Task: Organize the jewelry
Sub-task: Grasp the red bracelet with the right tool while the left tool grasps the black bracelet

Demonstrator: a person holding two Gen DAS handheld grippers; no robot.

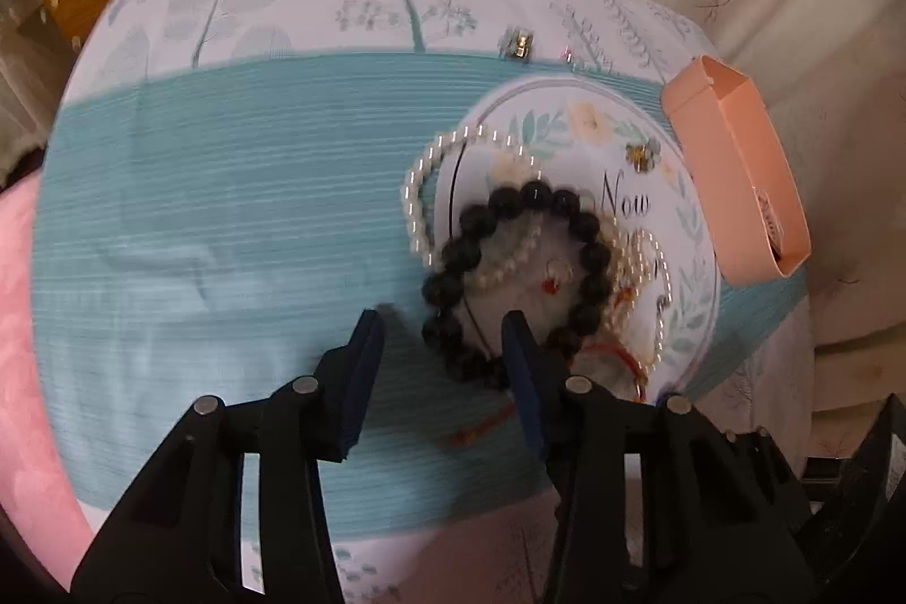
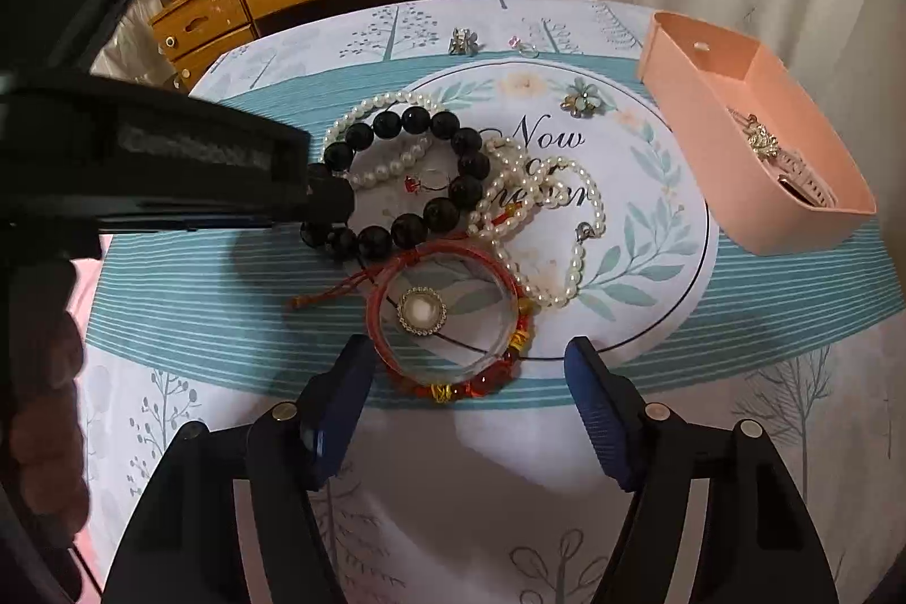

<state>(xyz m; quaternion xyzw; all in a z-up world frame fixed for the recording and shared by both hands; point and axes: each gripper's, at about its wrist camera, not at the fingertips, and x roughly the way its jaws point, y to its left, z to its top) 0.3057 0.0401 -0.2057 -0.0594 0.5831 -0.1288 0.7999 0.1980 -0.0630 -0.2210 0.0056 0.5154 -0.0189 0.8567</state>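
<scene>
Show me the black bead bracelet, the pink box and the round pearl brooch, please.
black bead bracelet (image 2: 416,120): right wrist view, on a top bead.
pink box (image 2: 679,72): right wrist view, on its near outer wall.
round pearl brooch (image 2: 422,311): right wrist view, on its pearl centre.

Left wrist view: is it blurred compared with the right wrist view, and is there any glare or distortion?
Left wrist view: motion blur smears the pearl strand and the tablecloth stripes; the black bead bracelet is soft. Right wrist view: sharp, each bead of that bracelet carries a small highlight. Both views: fisheye bending at the table edges, dark corners.
</scene>
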